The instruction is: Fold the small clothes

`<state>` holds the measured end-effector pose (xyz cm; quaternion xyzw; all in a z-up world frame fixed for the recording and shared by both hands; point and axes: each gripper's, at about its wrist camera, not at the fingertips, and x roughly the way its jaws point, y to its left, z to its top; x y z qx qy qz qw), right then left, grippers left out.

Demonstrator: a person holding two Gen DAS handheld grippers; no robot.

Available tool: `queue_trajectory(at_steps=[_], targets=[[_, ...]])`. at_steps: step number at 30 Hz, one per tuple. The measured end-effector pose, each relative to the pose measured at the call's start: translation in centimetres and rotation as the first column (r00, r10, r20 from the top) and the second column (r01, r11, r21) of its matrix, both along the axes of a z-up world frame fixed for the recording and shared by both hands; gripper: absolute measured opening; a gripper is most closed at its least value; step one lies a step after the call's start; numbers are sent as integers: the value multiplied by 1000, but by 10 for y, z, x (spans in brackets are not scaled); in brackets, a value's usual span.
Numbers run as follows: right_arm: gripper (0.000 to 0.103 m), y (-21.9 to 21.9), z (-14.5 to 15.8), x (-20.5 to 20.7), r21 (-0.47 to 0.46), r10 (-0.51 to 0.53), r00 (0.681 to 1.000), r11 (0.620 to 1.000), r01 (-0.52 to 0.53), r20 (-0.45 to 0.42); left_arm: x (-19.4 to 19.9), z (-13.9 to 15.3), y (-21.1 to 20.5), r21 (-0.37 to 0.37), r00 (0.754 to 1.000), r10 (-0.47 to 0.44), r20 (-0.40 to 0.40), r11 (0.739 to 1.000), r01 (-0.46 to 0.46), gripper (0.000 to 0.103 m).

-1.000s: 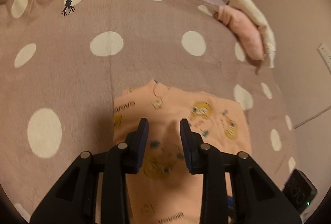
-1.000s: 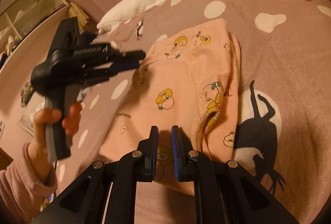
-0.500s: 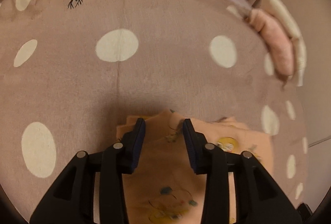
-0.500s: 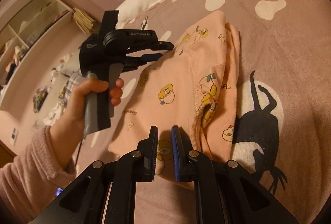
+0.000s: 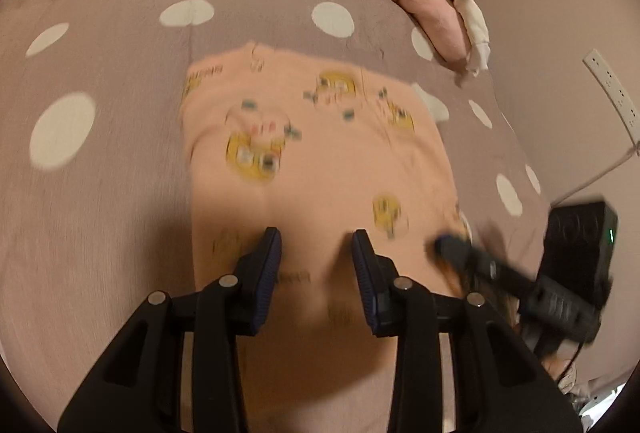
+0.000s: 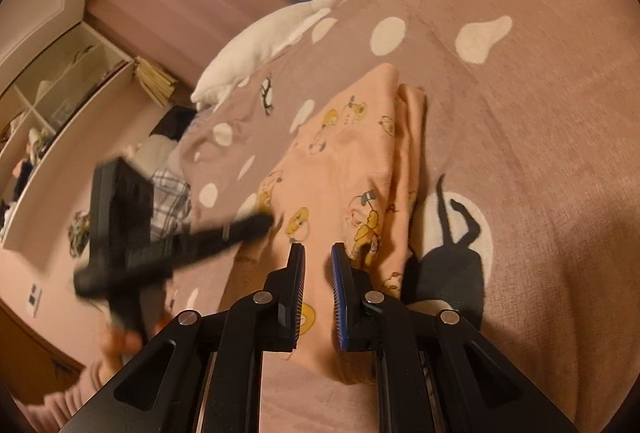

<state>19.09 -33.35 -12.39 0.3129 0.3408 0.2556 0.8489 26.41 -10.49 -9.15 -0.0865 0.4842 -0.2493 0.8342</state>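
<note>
— Left wrist view? Spotted bedspread (image 5: pixel 120 161); peach garment (image 5: pixel 320 161) lies flat on it. Left gripper (image 5: pixel 316 245) hovers above, jaws apart, empty.

— Right wrist view? Right gripper (image 6: pixel 318 257) nearly closed, apparently pinching the garment's near edge.

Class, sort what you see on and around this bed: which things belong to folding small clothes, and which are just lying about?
Part of the job:
peach printed garment
left gripper
right gripper

Just lying about:
plush goose
pink and cream folded pile
spotted bedspread
power strip
</note>
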Motion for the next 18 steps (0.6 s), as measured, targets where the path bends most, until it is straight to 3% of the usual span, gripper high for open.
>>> queue_trajectory(at_steps=[9,15,17,18], targets=[[13,-15,-8,-3,49,-25,999,998,26,-33,-49,-11,16,9,1000,-16,-7,1000,16,37],[13,-20,-10,-4,69,-21,999,997,24,-51,-59,-4,38,-70,998,29,-52,997,-33,38],[13,-24,-5,-8,84,-29,999,996,31,-32,-63,1,50,-109,997,57,-57,992,-63,50],[19,-28,-3,-10,100,-37,999,994,38,-12,-63,2,55,-118,995,75,-59,990,-81,63]])
